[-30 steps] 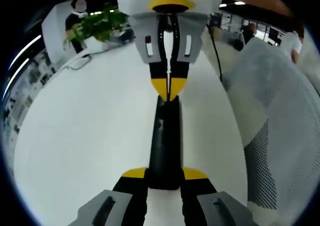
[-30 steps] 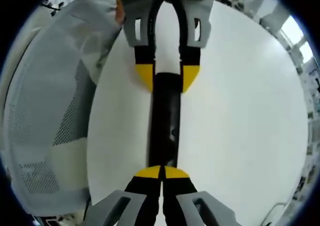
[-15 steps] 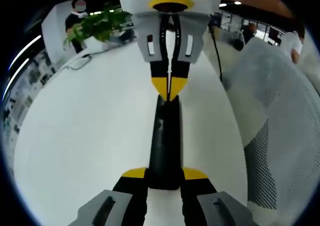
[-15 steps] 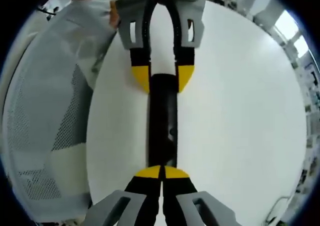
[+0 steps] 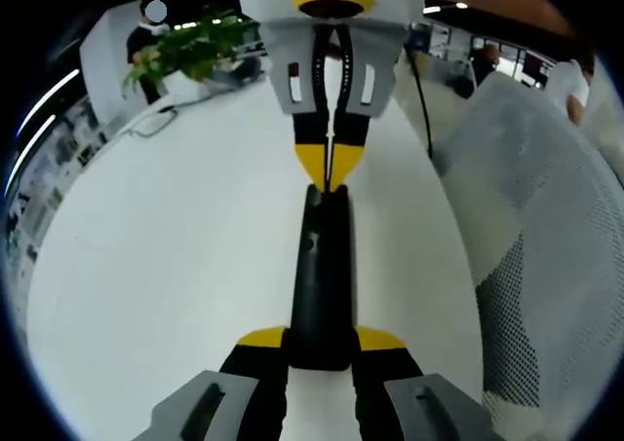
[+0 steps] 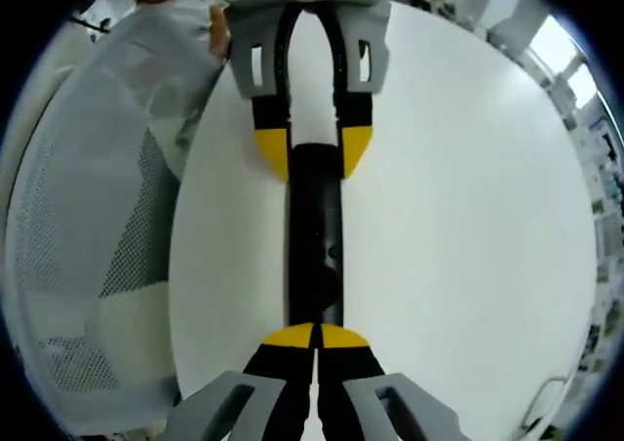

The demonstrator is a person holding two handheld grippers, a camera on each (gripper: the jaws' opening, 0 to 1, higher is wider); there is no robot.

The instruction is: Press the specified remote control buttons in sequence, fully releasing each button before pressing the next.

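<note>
A slim black remote (image 5: 322, 275) lies lengthwise over the white table (image 5: 166, 265). My left gripper (image 5: 322, 339) is shut on its near end, one yellow-tipped jaw on each long side. In the left gripper view, my right gripper (image 5: 329, 173) comes down from the top, shut, with its joined yellow tips on the remote's far end. The right gripper view has the right gripper (image 6: 315, 337) at the bottom, tips together on the remote (image 6: 314, 236). Opposite it, the left gripper (image 6: 314, 153) clamps the other end. The buttons are too dark to make out.
A person's white mesh sleeve (image 5: 546, 246) fills the right side of the left gripper view, and the same sleeve (image 6: 88, 217) is on the left in the right gripper view. A green plant (image 5: 190, 51), a cable (image 5: 156, 121) and a standing person (image 5: 141, 51) are at the table's far edge.
In the left gripper view the right gripper's body has shifted slightly up and away, while its tips stay at the remote's far end. The left gripper's hold on the remote is unchanged.
</note>
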